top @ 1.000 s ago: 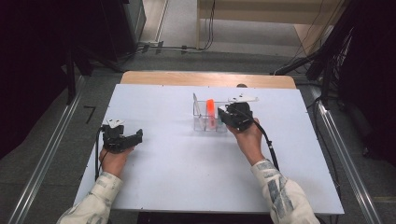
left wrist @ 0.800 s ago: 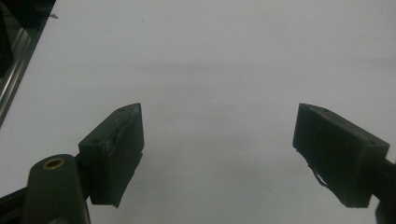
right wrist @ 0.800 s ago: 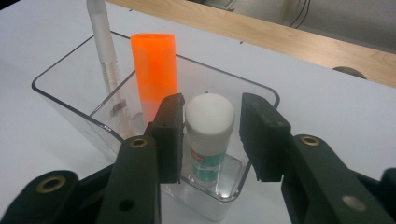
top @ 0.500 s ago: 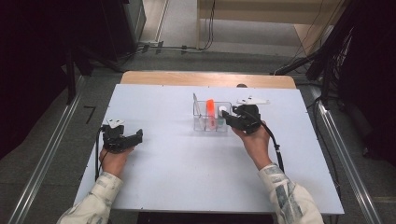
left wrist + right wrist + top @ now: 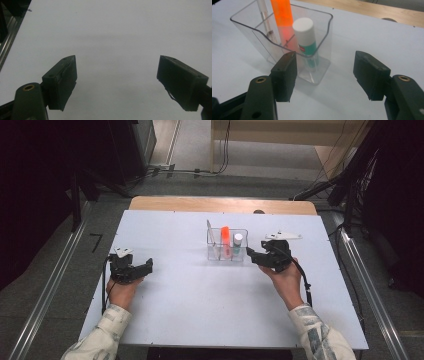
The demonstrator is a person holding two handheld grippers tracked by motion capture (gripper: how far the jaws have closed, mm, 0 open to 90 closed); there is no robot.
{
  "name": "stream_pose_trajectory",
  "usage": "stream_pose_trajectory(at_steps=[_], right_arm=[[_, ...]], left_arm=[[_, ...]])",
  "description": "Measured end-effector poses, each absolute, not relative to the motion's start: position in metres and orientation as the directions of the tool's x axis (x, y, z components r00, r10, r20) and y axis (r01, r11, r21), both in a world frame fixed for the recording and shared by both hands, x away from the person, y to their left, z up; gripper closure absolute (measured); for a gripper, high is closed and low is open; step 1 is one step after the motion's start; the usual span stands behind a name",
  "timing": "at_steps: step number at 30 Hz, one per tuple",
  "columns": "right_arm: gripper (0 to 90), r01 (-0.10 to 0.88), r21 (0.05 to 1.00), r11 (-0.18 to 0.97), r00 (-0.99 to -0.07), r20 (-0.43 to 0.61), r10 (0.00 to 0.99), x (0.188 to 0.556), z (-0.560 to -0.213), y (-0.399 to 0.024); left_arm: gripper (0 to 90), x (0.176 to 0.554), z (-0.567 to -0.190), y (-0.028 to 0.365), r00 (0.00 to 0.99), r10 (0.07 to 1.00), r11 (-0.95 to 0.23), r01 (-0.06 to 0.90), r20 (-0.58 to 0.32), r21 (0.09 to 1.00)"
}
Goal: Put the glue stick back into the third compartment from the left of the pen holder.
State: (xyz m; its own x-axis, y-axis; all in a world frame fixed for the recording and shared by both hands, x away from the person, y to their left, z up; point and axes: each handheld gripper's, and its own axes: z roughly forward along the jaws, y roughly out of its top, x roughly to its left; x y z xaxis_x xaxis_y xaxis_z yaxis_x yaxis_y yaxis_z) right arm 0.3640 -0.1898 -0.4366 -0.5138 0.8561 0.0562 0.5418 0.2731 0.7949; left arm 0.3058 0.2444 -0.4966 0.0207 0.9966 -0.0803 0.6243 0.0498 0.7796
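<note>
A clear plastic holder [image 5: 227,251] [image 5: 322,32] stands at the middle back of the white table [image 5: 200,310]. In it stand an orange marker [image 5: 225,236] [image 5: 283,22], a white-capped glue stick [image 5: 238,240] [image 5: 305,35] and a thin clear pen [image 5: 210,232] [image 5: 265,17]. My right gripper [image 5: 251,255] [image 5: 328,75] sits just right of the holder, pointing at it. Its jaws have just been opening and stand open with nothing between them. Far off at the table's left, my left gripper [image 5: 145,266] [image 5: 116,82] rests open over bare table.
A wooden strip [image 5: 220,204] runs along the table's far edge. Metal rails [image 5: 50,290] flank the table on the floor, and cables and dark equipment [image 5: 345,185] lie behind it. Cables trail from both grippers toward the person's sleeves.
My right gripper has drawn back to the right, off the holder, with its jaws wider apart. The glue stick now shows standing in the holder. The left hand has kept still.
</note>
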Motion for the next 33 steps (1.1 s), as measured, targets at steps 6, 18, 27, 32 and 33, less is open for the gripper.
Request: stream_pose_trajectory(at_steps=[6, 18, 27, 32, 33], right_arm=[[29.0, 0.57, 0.772, 0.28, -0.494, 0.05, 0.868, 0.36, -0.444, -0.204], [26.7, 0.592, 0.769, 0.239, -0.441, 0.062, 0.895, 0.345, -0.453, -0.238], [27.1, 0.604, 0.77, 0.205, -0.398, 0.068, 0.915, 0.333, -0.454, -0.263], [27.1, 0.621, 0.756, 0.207, -0.377, 0.056, 0.924, 0.331, -0.458, -0.276], [27.1, 0.624, 0.754, 0.205, -0.374, 0.058, 0.926, 0.33, -0.458, -0.278]], left_arm=[[16.8, 0.303, -0.495, 0.243, 0.026, 0.996, 0.053, 0.615, -0.087, 0.787], [16.8, 0.298, -0.491, 0.239, 0.045, 0.995, 0.046, 0.605, -0.093, 0.795], [16.8, 0.295, -0.488, 0.234, 0.069, 0.993, 0.034, 0.599, -0.094, 0.8], [16.8, 0.293, -0.489, 0.229, 0.089, 0.992, 0.019, 0.604, -0.091, 0.797], [16.8, 0.292, -0.488, 0.229, 0.093, 0.992, 0.015, 0.602, -0.089, 0.799]])
